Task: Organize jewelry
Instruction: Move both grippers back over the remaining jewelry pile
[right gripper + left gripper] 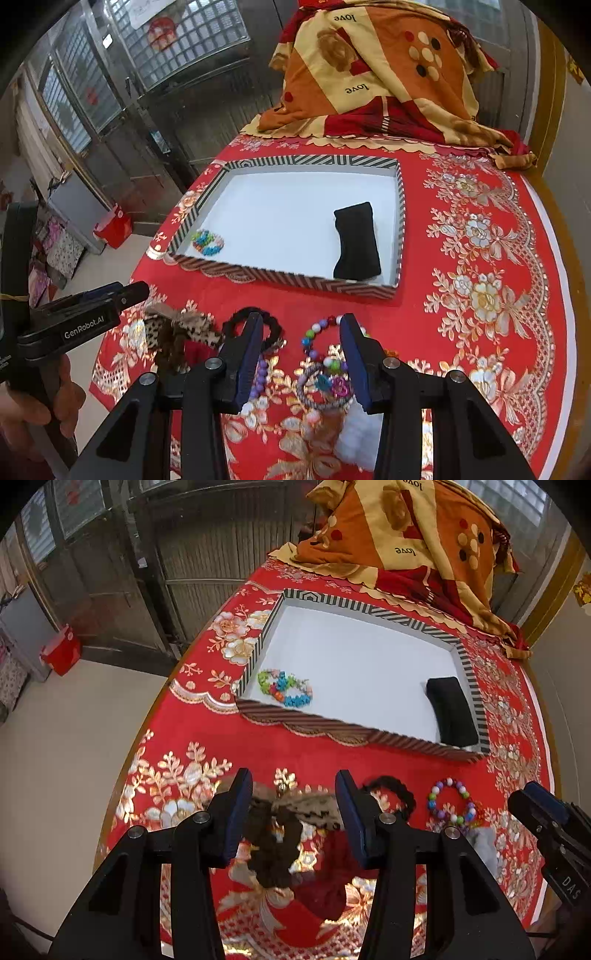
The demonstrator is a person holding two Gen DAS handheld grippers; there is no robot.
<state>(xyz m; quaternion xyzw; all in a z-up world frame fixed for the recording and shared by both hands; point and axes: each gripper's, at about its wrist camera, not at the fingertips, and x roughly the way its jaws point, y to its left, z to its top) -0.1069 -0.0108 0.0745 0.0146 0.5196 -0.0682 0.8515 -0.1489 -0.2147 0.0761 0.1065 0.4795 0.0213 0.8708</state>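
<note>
A striped-rim white tray (474,686) (400,221) lies on the red cloth. It holds a colourful bead bracelet (284,688) (208,242) and a black pouch (452,710) (356,242). My left gripper (293,812) is open above a leopard-print bow with a dark scrunchie (295,812) (177,332). My right gripper (301,354) is open over a multicolour bead bracelet (317,336) (450,801) and a braided charm ring (323,387). A black scrunchie (391,794) (273,325) lies between the two piles. The right gripper also shows in the left wrist view (532,805), and the left gripper in the right wrist view (129,291).
A purple bead string (260,376) and a white fluffy piece (356,435) lie near my right fingers. A folded orange quilt (406,535) (388,74) sits behind the tray. The table edge (155,709) drops to the floor at left, where a red box (61,651) stands.
</note>
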